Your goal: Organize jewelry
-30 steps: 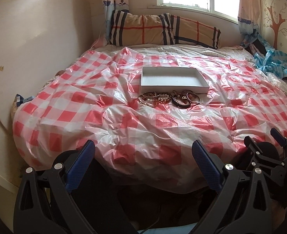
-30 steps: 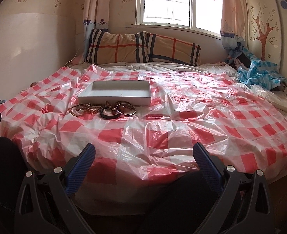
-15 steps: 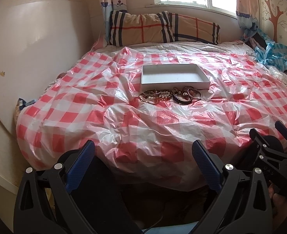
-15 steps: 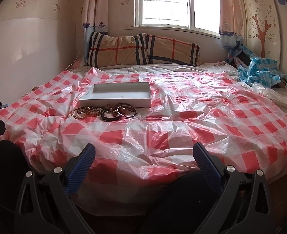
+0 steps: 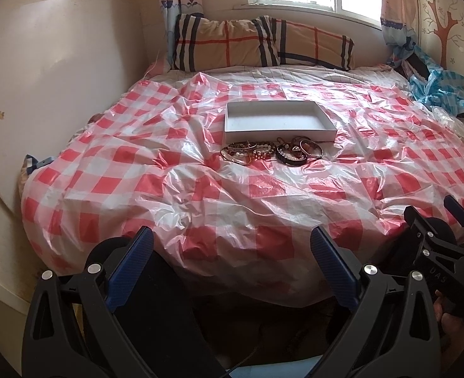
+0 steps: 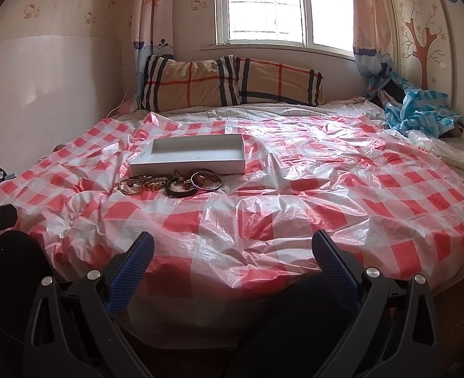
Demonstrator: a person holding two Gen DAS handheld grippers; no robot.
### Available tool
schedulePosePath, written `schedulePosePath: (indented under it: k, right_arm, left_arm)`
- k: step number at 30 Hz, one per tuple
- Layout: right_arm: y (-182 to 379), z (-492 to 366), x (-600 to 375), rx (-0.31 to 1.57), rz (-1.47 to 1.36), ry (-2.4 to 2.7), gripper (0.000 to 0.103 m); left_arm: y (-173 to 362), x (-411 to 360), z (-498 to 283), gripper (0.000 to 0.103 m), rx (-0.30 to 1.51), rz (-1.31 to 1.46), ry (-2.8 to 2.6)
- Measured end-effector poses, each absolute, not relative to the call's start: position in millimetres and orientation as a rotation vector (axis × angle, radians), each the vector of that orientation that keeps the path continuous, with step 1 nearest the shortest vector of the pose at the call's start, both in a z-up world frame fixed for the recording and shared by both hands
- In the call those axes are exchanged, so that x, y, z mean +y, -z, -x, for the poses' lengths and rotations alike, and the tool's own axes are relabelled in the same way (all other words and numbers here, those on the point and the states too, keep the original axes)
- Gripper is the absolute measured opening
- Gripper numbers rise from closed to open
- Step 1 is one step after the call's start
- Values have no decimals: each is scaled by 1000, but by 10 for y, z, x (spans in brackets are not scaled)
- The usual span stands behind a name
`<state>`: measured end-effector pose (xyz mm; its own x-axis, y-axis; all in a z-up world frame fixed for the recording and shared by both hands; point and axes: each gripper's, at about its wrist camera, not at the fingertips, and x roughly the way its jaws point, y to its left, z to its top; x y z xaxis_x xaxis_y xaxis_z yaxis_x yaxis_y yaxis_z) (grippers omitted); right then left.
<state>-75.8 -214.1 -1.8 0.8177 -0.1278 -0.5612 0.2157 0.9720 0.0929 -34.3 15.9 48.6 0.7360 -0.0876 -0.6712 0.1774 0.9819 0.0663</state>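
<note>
A pile of bracelets and bangles [image 5: 271, 152] lies on a bed covered with a red-and-white checked plastic sheet [image 5: 200, 195]. Right behind the pile stands a shallow white box [image 5: 277, 121], empty inside. Both also show in the right wrist view, the pile [image 6: 172, 183] in front of the box [image 6: 189, 156]. My left gripper [image 5: 232, 258] is open and empty, well short of the pile near the bed's foot. My right gripper [image 6: 232, 258] is open and empty, also at the bed's foot; it shows at the left wrist view's right edge [image 5: 437, 245].
Two plaid pillows [image 6: 232, 82] lean against the wall under a window [image 6: 282, 6]. Crumpled blue checked plastic [image 6: 421, 110] lies at the bed's far right. A pale wall panel [image 5: 43, 94] runs along the bed's left side.
Both grippers have risen and pulled back slightly; the bed, box and jewelry now sit lower in both views. Nothing was grasped and the jaws stayed open.
</note>
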Motion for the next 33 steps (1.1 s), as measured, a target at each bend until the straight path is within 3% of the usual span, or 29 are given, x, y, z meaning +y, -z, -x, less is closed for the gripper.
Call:
schedulePosePath:
  k: [33]
  right_arm:
    - [22, 773, -2115, 589, -151, 178, 96]
  left_arm:
    - [-335, 217, 290, 96, 758, -130, 140]
